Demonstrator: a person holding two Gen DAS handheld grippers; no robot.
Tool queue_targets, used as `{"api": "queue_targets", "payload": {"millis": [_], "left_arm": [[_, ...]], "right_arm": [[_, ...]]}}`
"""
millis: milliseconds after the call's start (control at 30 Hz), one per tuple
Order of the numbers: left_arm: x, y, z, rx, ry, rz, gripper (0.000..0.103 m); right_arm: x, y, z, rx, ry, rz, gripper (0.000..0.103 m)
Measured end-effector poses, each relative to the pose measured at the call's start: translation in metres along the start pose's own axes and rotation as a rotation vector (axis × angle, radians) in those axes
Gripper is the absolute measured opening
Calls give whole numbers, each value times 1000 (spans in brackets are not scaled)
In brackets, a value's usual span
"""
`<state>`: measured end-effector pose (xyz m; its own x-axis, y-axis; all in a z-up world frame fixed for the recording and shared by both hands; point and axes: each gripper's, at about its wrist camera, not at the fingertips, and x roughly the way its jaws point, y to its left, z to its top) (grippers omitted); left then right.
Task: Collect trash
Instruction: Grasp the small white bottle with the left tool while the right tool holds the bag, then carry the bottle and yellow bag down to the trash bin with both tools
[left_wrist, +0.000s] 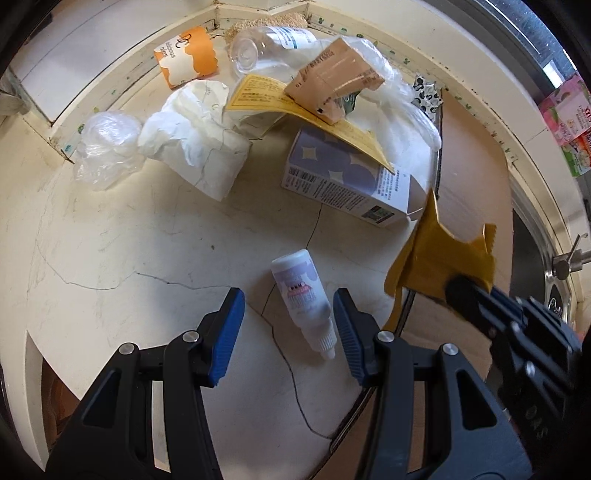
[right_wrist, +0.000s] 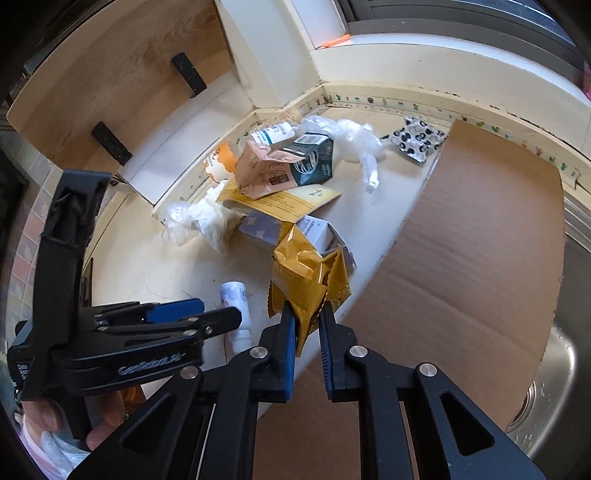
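A crumpled gold foil wrapper (right_wrist: 308, 273) hangs lifted above the counter, pinched by my right gripper (right_wrist: 307, 314), which is shut on its lower edge. The left wrist view shows the same wrapper (left_wrist: 439, 258) held up at the right by the right gripper (left_wrist: 458, 288). My left gripper (left_wrist: 288, 306) points down at the cracked cream counter (left_wrist: 147, 240) with its jaws open. A small white dropper bottle (left_wrist: 304, 299) lies on its side between the blue pads, nearer the right pad, and neither pad presses on it. That bottle (right_wrist: 234, 295) is partly hidden behind the left gripper (right_wrist: 207, 314) in the right wrist view.
A heap of trash sits in the counter corner: a lilac carton (left_wrist: 347, 184), a brown pouch (left_wrist: 332, 79), a yellow leaflet (left_wrist: 258, 94), crumpled white paper (left_wrist: 192, 129), a clear plastic bottle (left_wrist: 258, 48), an orange cup (left_wrist: 186, 55). A cardboard sheet (right_wrist: 480, 258) covers the steel sink (right_wrist: 554, 362) at the right.
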<state>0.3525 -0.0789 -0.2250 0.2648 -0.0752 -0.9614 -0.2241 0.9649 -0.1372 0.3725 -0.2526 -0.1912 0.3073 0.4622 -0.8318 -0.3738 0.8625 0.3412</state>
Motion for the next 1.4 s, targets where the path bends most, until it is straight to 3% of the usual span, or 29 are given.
{"api": "queue_targets", "payload": {"millis": [67,133,267,633,833,1033,1200,1400], "left_arm": [[2,-2,1,-4,-10,1,40],[4,-4,2,0,-16,3,24],[3,-8,1,17,-40,40,21],[-57,16,-40,68,-121,12,19],[-107,43,-92,124,-158,-10,19],[-150,68,-155,204,-190,-7,19],[-167,90,-209,261,-194,-23,19],[-157,119,-277,325,-151,-36,19]], "right_arm": [[1,-1,-4,6,5,-1,11],[1,-1,-8,10,6,-2,11],[0,3,-15,17,5,-6,11],[-31,35,-46,41,-24,9,9],[-61,76,-86,58,-56,14,9],[-93,133,-148,79,-95,19,9],[-107,180,-209,84,-111,11,9],[-99,219,-287,131,-93,-9,9]]}}
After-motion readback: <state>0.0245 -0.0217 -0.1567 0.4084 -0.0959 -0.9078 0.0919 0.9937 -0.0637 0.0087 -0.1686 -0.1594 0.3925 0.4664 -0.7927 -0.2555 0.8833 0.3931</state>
